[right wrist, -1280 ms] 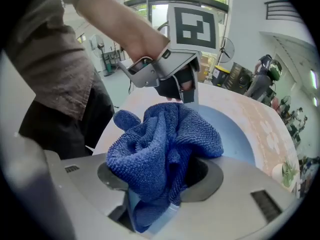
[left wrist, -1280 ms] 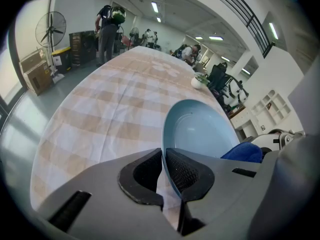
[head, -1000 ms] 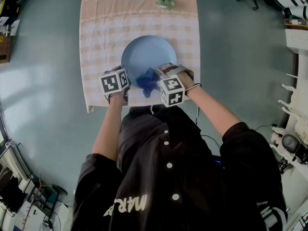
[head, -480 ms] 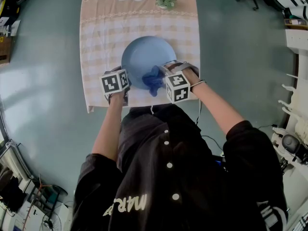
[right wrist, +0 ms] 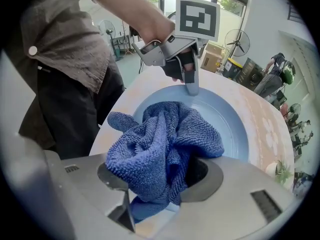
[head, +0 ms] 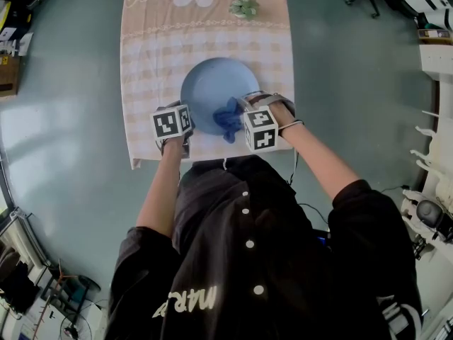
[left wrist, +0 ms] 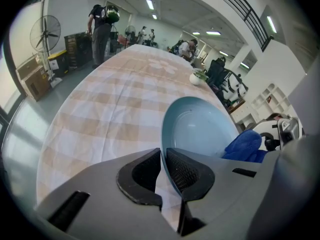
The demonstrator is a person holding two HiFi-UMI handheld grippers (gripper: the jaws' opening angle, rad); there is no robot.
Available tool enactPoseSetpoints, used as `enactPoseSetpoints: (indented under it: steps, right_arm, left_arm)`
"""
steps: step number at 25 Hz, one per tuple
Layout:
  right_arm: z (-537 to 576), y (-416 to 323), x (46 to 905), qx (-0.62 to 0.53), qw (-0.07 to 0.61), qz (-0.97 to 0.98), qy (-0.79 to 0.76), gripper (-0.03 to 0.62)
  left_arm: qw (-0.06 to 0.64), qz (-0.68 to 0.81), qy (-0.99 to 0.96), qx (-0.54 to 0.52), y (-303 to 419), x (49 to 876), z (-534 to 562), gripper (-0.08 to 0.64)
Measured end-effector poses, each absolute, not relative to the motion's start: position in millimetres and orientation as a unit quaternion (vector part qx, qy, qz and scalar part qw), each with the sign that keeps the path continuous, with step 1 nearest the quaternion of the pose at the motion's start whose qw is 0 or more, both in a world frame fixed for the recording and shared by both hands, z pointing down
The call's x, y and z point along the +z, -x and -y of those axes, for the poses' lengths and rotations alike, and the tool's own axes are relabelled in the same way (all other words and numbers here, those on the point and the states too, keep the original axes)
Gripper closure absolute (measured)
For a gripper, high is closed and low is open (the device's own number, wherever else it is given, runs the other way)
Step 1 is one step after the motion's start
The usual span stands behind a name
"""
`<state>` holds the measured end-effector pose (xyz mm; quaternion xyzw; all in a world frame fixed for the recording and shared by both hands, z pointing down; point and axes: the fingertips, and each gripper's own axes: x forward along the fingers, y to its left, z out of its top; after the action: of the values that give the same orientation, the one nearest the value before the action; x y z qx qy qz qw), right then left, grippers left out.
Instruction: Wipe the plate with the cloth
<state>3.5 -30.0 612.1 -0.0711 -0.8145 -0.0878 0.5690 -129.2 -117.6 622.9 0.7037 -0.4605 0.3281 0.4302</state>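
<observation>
A light blue plate (head: 212, 83) rests on the checked tablecloth (head: 148, 55). My left gripper (head: 185, 121) is shut on the plate's near left rim (left wrist: 164, 156), the rim pinched between its pads. My right gripper (head: 237, 115) is shut on a bunched blue cloth (head: 228, 117), which lies on the plate's near right part. In the right gripper view the cloth (right wrist: 162, 149) fills the jaws and spills over the plate (right wrist: 225, 119); the left gripper (right wrist: 187, 81) shows beyond it at the rim. From the left gripper view the cloth (left wrist: 245, 146) sits at the plate's right side.
A small potted plant (head: 244, 4) stands at the far end of the table. The table's near edge (head: 205, 158) lies just under my hands. Grey floor surrounds the narrow table. Shelving and equipment (head: 432, 55) line the right side.
My right gripper has slid the cloth to the right across the plate's near part. The left gripper keeps its hold on the rim.
</observation>
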Motion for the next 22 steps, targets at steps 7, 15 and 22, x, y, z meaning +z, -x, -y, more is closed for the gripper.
enactPoseSetpoints:
  steps: [7, 15, 22]
  right_arm:
    - [43, 1, 579, -0.027, 0.534, 0.845, 0.001, 0.359]
    - [65, -10, 515, 0.022, 0.444, 0.888, -0.114, 0.359]
    - [82, -18, 448, 0.042, 0.339, 0.916, -0.21, 0.357]
  left_arm:
    - [0.413, 0.451, -0.715, 0.338, 134, 611, 112, 0.48]
    - [0.368, 0.475, -0.746, 0.288, 148, 541, 112, 0.47]
    - [0.298, 0.485, -0.794, 0.214, 144, 457, 118, 0.483]
